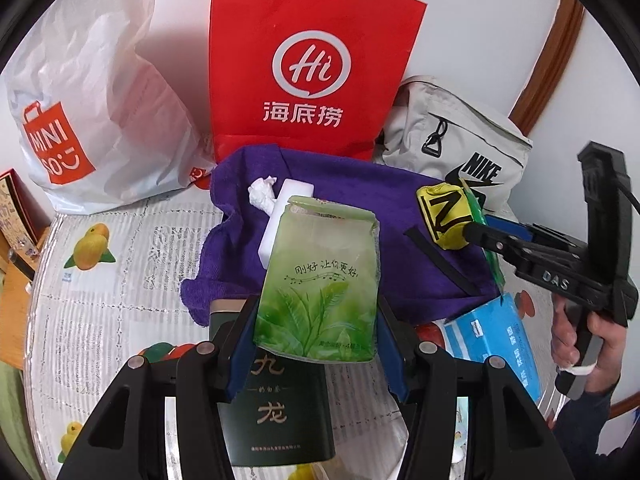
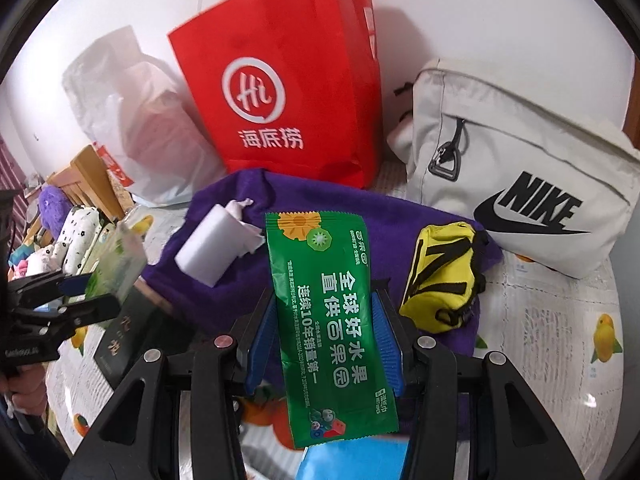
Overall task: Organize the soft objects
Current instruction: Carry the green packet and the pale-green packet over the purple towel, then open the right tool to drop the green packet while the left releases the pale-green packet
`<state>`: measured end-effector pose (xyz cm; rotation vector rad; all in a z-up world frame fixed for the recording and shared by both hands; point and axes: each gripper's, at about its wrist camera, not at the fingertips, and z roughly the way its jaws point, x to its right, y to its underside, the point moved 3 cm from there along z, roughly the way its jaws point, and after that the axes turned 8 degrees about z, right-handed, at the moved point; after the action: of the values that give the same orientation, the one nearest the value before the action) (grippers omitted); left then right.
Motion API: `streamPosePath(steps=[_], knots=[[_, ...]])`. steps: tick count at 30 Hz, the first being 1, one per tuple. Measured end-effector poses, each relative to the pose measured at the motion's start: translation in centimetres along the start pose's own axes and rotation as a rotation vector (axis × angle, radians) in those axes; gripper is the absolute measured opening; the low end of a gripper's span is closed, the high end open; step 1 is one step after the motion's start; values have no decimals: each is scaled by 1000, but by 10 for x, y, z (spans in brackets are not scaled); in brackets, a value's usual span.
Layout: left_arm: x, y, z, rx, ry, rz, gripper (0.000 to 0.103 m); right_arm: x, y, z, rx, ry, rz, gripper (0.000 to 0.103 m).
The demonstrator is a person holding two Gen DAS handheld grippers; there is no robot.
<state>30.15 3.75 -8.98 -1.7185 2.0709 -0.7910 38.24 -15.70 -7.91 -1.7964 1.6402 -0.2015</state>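
- Green tissue pack sits pinched between the left tool's blue pads, gripped only near its bottom edge; being soft, it could fold over or slide out if the hand tips.
- Green wipe sachet is pinched edgewise in the right tool; the film is slick and thin, so a light squeeze may let it slip down onto the blue box below.
- Dark tea box lies just under the left tool; a low pass could knock it across the worktop.
- Both tools hang close over the purple towel, so they may collide when setting things down.
- White roll and yellow pouch rest loose on the towel; snagging the cloth would drag or tip them.
- Red bag stands behind, touching the towel's far edge; a push could topple it, judging by its lean.
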Motion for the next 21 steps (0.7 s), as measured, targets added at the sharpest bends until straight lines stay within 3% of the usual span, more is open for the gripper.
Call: streamPosePath(steps=[10,21], knots=[[2,-5,18,-23,17,21,52,-2,-12,51,-101,-3,13,47],[-2,-7,35,-36,33,10,52,3,-14,81,-182,30,12,47]])
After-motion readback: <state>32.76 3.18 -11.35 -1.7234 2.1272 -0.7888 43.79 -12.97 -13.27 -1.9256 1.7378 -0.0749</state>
